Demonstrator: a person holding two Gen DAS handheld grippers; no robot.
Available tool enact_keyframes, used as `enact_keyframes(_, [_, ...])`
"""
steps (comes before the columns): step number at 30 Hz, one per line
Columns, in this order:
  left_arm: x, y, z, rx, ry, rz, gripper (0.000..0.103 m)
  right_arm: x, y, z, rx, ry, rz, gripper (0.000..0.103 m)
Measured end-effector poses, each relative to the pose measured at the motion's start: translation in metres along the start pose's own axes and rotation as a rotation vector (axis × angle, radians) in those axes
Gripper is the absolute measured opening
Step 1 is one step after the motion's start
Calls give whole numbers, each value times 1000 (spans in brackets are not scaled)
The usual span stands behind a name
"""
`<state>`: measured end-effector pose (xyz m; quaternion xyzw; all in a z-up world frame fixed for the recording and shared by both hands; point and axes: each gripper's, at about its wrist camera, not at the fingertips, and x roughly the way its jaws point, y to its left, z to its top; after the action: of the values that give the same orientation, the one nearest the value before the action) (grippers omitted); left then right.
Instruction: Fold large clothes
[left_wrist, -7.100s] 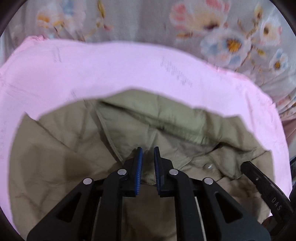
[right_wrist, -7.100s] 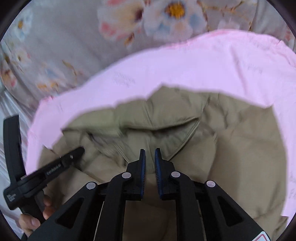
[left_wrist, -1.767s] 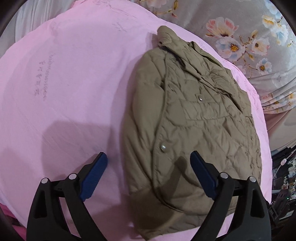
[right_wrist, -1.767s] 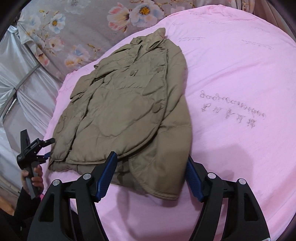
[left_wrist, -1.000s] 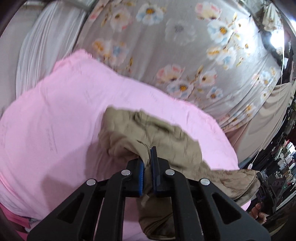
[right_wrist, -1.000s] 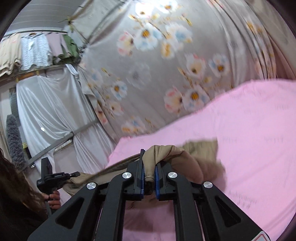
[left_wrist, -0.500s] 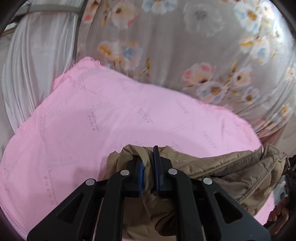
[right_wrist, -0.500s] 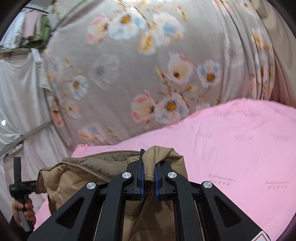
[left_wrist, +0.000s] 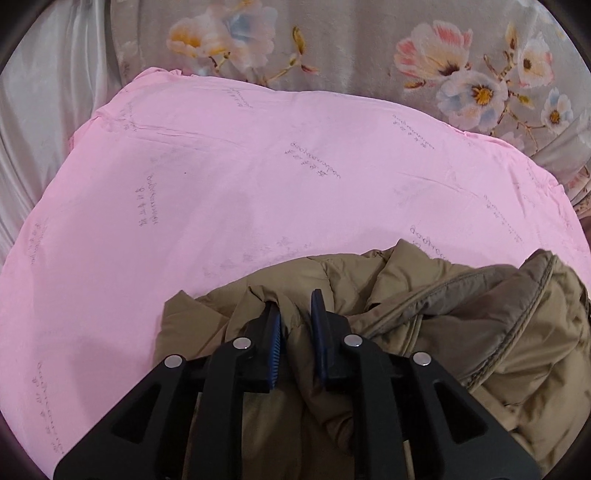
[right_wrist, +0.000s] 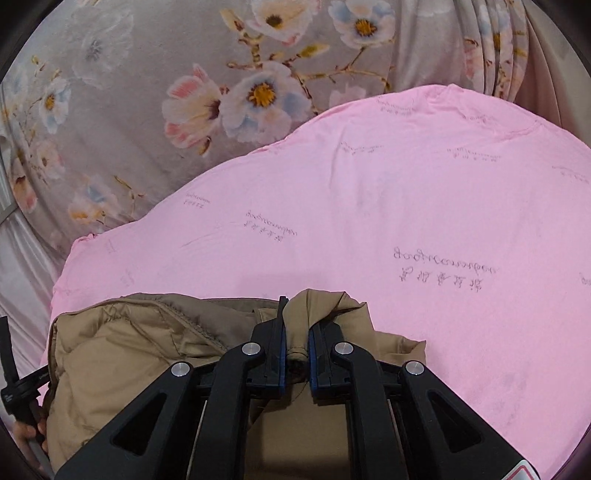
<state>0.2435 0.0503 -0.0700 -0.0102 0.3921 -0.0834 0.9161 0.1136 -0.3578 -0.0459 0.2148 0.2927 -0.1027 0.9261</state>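
1. A khaki quilted padded jacket (left_wrist: 461, 332) lies bunched on the near part of a pink bed sheet printed with faint grey lettering (left_wrist: 240, 192); most of the sheet beyond the jacket is bare.
2. The left gripper (left_wrist: 295, 314), black with blue ribbed pads, has its jaws opening; a fold of the jacket sits between them, the left pad against the cloth and a narrow gap showing beside the right pad, so the pads are not pinching it.
3. In the right wrist view, the right gripper (right_wrist: 296, 328) is clamped tight on a bunched edge of the jacket (right_wrist: 129, 350); a knot of cloth bulges up above the pads.
4. The jacket's seamed, piped edge curves across between the two grippers; its lining side faces up in part.
5. A grey curtain with pink, white and blue flowers (right_wrist: 221, 96) hangs behind the sheet.
6. At the lower left of the right wrist view, the person's hand (right_wrist: 26, 432) grips a black handle.
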Motion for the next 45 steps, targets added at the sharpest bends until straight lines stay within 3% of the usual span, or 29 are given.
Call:
enact_keyframes(11, [18, 3, -12, -30, -53, -41, 17, 17, -5, -10, 20, 42, 6, 8])
enact_keyframes(15, [10, 13, -9, -66, -33, -88, 21, 6, -24, -2, 122, 53, 146, 15])
enact_keyframes(16, [3, 18, -8, -77, -26, -99, 26, -4, -33, 1, 176, 47, 218, 24])
enact_keyframes(17, [-4, 21, -7, -87, -27, -105, 30, -17, -41, 5, 220, 25, 286, 46])
enact_keyframes(18, [-20, 29, -5, -107, -46, -107, 45, -33, -48, 8, 253, -14, 328, 57])
enact_keyframes(19, [-34, 34, -4, -116, -69, -94, 68, -52, -54, 11, 267, -65, 345, 63])
enact_keyframes(21, [-66, 45, -2, -117, -137, -83, 78, -81, -55, 19, 225, -99, 324, 62])
enact_keyframes(24, [-99, 49, 3, -84, -181, -63, 78, -111, -38, 25, 109, -128, 142, 56])
enact_keyframes(26, [-111, 40, 8, -58, -186, -74, 77, -113, -15, 25, 22, -111, 79, 35])
enact_keyframes(29, [-112, 8, 11, 7, -157, -122, 70, -100, 28, 18, -96, -58, 77, 17])
enact_keyframes(31, [-103, -19, 11, 77, -134, -119, 65, -86, 60, 12, -187, -34, 79, 13])
enact_keyframes(34, [-77, -52, 8, 174, -73, -101, 58, -63, 96, 6, -284, 7, 85, 13])
enact_keyframes(38, [-40, -63, 19, 187, -18, -57, 55, -21, 113, 12, -325, 77, 29, 12])
enact_keyframes(45, [8, -34, 46, 96, 33, -6, 55, 36, 65, 18, -245, 165, -127, 12])
